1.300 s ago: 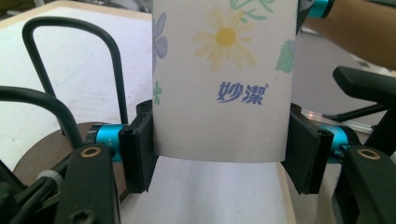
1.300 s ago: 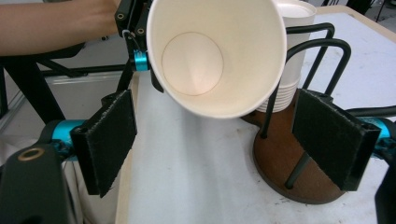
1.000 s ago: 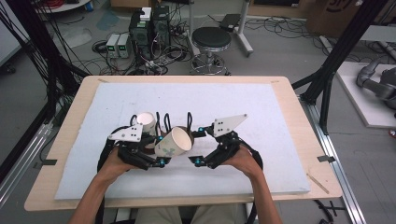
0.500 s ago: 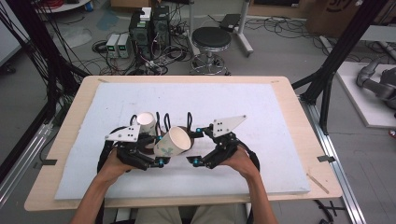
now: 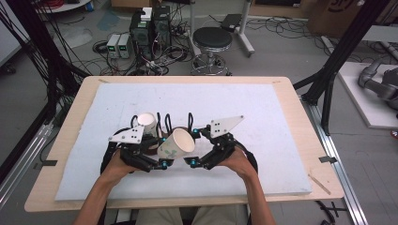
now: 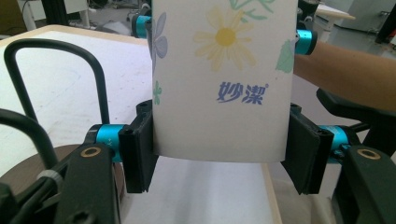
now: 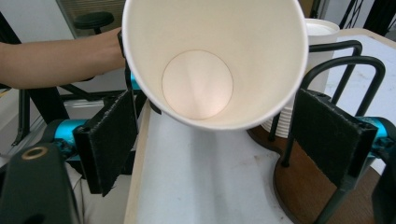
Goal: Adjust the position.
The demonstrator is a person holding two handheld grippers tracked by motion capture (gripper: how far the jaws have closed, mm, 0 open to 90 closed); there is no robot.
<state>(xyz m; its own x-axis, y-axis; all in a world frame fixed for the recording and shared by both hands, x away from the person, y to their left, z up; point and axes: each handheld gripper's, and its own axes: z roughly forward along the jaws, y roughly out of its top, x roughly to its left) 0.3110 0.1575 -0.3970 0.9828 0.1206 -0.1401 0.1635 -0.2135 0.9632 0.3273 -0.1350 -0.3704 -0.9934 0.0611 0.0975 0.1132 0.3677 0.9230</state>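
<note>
A white paper cup [image 5: 174, 143] with a flower print lies tilted above the mat, its mouth turned toward my right gripper [image 5: 192, 146]. My left gripper [image 5: 160, 151] is shut on the cup [image 6: 219, 93] near its base, one pad on each side. In the right gripper view I look straight into the empty cup [image 7: 198, 84]. My right gripper [image 7: 219, 140] is open, its jaws have just been closing, and its pads [image 7: 109, 140] flank the cup's rim without pressing on it.
A stack of cups [image 5: 147, 123] stands in a black wire rack [image 5: 168, 123] on a round brown base [image 7: 299, 186], just behind the left gripper. The white foam mat [image 5: 263, 108] covers a wooden table [image 5: 300, 103]. A stool and cabling are on the floor beyond.
The right gripper has edged slightly toward the cup's mouth. The left gripper and the cup have stayed put.
</note>
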